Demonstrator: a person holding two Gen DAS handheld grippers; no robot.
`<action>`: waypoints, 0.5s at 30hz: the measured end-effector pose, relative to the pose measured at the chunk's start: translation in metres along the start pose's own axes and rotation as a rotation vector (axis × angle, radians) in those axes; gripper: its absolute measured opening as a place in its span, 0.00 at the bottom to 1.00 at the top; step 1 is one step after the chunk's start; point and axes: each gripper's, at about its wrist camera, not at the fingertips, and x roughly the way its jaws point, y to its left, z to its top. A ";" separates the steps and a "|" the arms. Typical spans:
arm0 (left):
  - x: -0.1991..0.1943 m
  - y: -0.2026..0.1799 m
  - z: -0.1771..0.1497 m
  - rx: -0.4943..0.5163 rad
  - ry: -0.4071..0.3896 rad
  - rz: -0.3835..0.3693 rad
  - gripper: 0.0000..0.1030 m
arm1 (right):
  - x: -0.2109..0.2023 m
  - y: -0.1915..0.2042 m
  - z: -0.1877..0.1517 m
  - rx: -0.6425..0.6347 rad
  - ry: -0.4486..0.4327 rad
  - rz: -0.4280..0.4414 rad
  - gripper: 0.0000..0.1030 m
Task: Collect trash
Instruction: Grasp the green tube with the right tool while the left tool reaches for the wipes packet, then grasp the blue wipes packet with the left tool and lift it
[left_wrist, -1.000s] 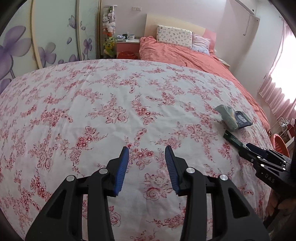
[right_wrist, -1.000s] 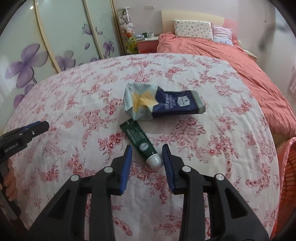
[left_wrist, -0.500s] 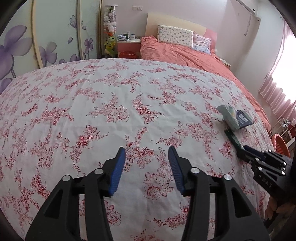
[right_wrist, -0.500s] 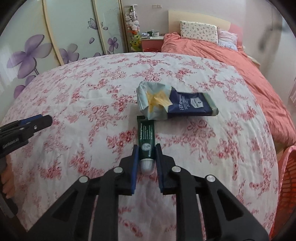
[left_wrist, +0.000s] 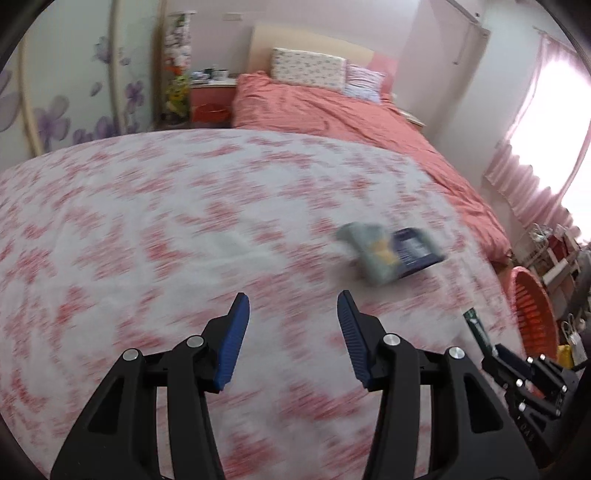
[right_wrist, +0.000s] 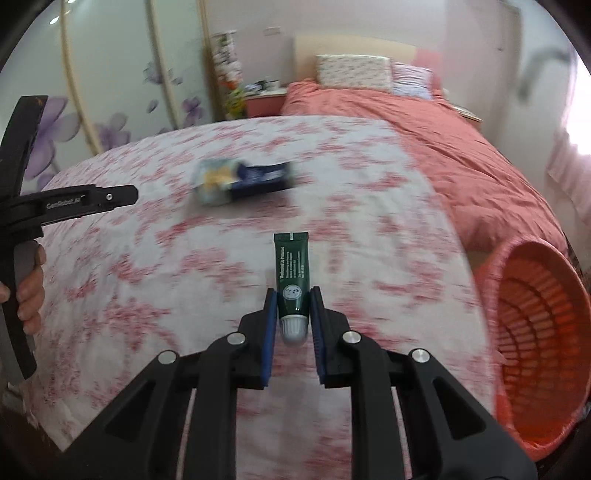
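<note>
Tube in the claw, basket next

Your right claw (right_wrist: 293, 306) is clenched on the green tube (right_wrist: 291, 271) near its cap, lifted over the floral bedspread (right_wrist: 147, 280). Your left claw (left_wrist: 293, 325) is released, hanging over the bedspread and holding nothing. The orange basket (right_wrist: 532, 332) sits off the bed edge at 3 o'clock; what shows of its inside looks bare. Next move, as I judge it: swing right, get over the rim, then let go. The blue-and-grey wrapper (right_wrist: 242, 181) waits at 11 o'clock.
</note>
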 end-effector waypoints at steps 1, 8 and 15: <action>0.006 -0.010 0.005 0.007 0.001 -0.008 0.49 | -0.002 -0.008 0.000 0.011 -0.005 -0.012 0.18; 0.051 -0.049 0.026 0.045 0.047 0.037 0.48 | -0.009 -0.040 -0.005 0.042 -0.020 -0.058 0.18; 0.061 -0.054 0.032 0.027 0.044 0.027 0.28 | -0.015 -0.059 -0.011 0.075 -0.031 -0.071 0.18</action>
